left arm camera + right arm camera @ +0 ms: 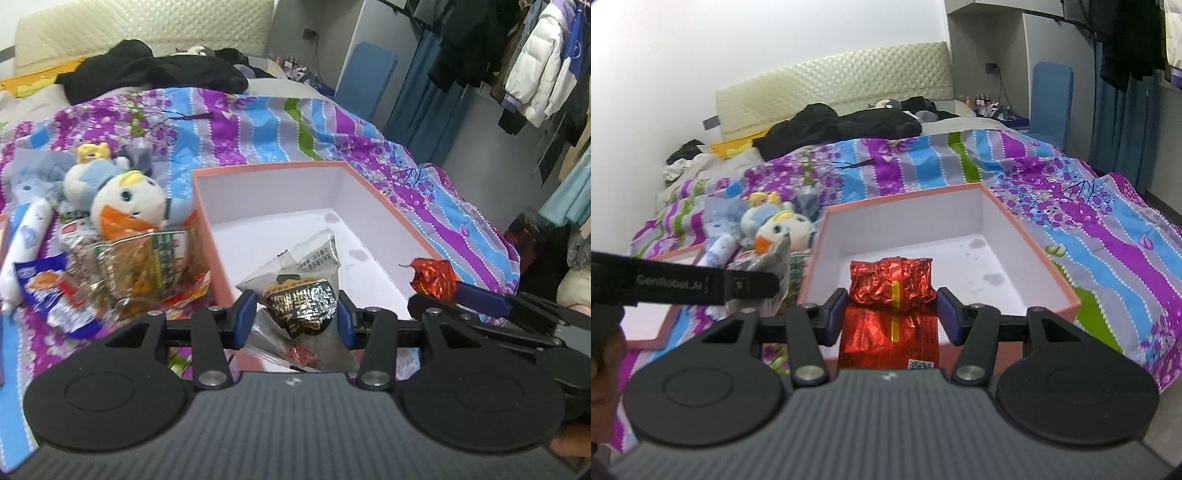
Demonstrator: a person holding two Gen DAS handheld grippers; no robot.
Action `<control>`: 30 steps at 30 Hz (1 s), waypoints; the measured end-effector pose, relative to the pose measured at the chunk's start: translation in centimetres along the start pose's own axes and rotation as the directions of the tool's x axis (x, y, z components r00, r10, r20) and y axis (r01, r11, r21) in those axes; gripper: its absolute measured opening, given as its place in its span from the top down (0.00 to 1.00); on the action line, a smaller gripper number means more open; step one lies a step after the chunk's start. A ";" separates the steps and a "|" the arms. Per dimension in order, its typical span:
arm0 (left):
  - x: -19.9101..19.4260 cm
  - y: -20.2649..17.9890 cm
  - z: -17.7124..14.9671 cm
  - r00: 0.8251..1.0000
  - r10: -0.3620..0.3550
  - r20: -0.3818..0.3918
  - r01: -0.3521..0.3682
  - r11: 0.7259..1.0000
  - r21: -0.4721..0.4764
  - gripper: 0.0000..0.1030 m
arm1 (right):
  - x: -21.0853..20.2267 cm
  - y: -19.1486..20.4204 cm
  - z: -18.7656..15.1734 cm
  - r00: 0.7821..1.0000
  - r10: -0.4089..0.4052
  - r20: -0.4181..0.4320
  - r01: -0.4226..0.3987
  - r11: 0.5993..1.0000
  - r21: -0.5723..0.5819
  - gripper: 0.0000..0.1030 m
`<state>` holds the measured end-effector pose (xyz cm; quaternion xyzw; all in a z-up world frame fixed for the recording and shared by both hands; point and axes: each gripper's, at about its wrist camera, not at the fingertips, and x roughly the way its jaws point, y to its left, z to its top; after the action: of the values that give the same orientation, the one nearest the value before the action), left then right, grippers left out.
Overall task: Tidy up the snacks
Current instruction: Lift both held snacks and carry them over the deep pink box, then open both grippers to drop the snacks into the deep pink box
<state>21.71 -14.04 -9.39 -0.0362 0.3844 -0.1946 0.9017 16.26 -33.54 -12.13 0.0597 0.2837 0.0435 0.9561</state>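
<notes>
My left gripper [297, 314] is shut on a silver snack packet with a black and gold label [301, 302], held over the near left edge of the pink box [207, 221]. My right gripper [892, 314] is shut on a red foil snack packet [890, 295], held over the near edge of the same box [1027, 225]. The red packet and right gripper also show in the left wrist view [434, 278] at the box's right side. The box's white inside shows nothing lying in it.
A pile of snack packets [140, 269] and a duck plush [127, 201] lie left of the box on the patterned bedspread [258, 129]. A white tube [26, 243] lies further left. A box lid [665, 325] lies at the left. Black clothes [842, 125] lie by the headboard.
</notes>
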 end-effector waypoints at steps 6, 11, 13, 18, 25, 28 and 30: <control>5.5 -0.2 2.6 0.999 -0.020 -0.040 0.020 1.000 0.004 0.50 | 4.7 -2.1 1.1 1.000 -0.011 -0.024 0.012 1.000 0.018 0.46; 9.4 0.1 4.1 0.998 -0.018 -0.062 0.018 1.000 0.012 0.50 | 8.5 -3.2 1.2 0.998 -0.009 -0.065 0.011 0.999 0.040 0.46; 10.7 0.2 4.5 0.997 -0.015 -0.074 0.016 1.000 0.016 0.50 | 9.9 -3.6 1.0 0.996 -0.006 -0.085 0.010 0.999 0.044 0.46; 12.7 0.8 4.7 0.995 -0.009 -0.099 0.011 1.000 0.018 0.47 | 12.0 -4.2 0.4 0.992 0.009 -0.126 -0.002 0.998 0.058 0.45; 11.1 1.7 5.0 0.998 -0.016 -0.056 0.016 1.000 0.002 0.38 | 11.7 -4.1 0.2 0.990 0.001 -0.140 0.011 0.997 0.082 0.31; 9.2 1.6 4.9 0.999 -0.014 -0.039 0.015 1.000 0.010 0.38 | 10.4 -3.7 0.4 0.992 0.004 -0.122 0.006 0.996 0.084 0.31; 7.7 1.4 4.7 1.000 -0.013 -0.024 0.013 1.000 0.016 0.38 | 9.4 -3.2 0.5 0.994 0.008 -0.107 0.001 0.997 0.080 0.31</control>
<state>30.33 -16.03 -11.63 -0.0293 0.3933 -0.2040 0.8960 24.54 -35.64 -17.20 0.0960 0.3360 0.0368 0.9362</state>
